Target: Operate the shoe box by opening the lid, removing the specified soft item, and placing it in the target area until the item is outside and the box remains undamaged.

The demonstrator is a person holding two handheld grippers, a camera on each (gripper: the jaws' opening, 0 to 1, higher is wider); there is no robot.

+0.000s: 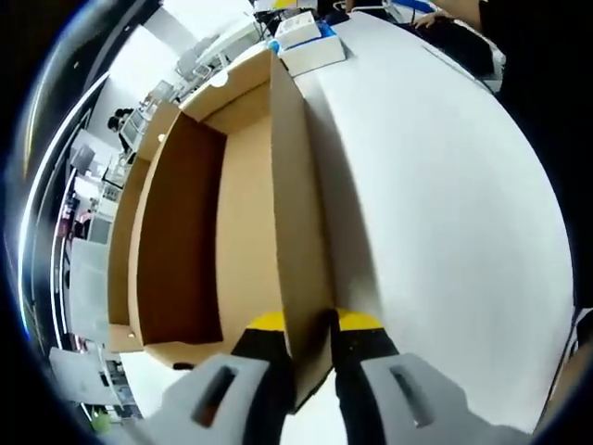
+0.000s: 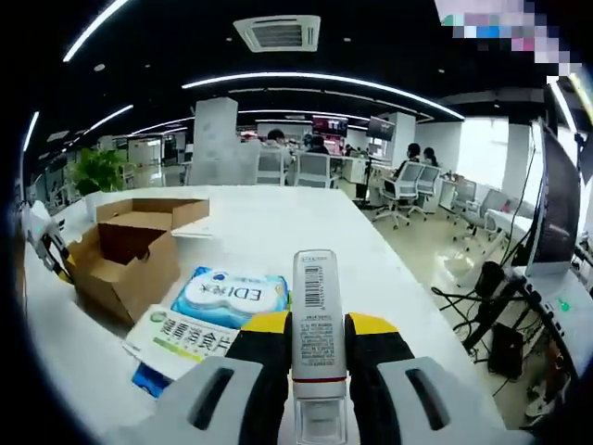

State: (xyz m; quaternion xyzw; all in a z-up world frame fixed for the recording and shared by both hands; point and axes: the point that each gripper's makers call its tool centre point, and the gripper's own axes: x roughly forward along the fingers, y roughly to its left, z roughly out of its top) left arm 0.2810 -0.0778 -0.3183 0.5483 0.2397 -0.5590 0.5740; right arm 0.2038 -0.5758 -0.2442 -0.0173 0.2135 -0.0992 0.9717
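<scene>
Lid pinched open, tube held clear of the box

The left gripper [image 1: 310,326] clamps the edge of the cardboard lid flap [image 1: 298,222], holding the shoe box [image 1: 185,232] open on the white table [image 1: 445,204]; its interior looks bare. The right gripper [image 2: 318,336] is closed on a white squeeze tube [image 2: 313,315] with a barcode, above the wet-wipe packs [image 2: 218,311] and well apart from the box. Risks: levering the thin flap further could crease or tear its hinge, and squeezing the soft tube harder may deform it or let it slip before it reaches the target area.
</scene>
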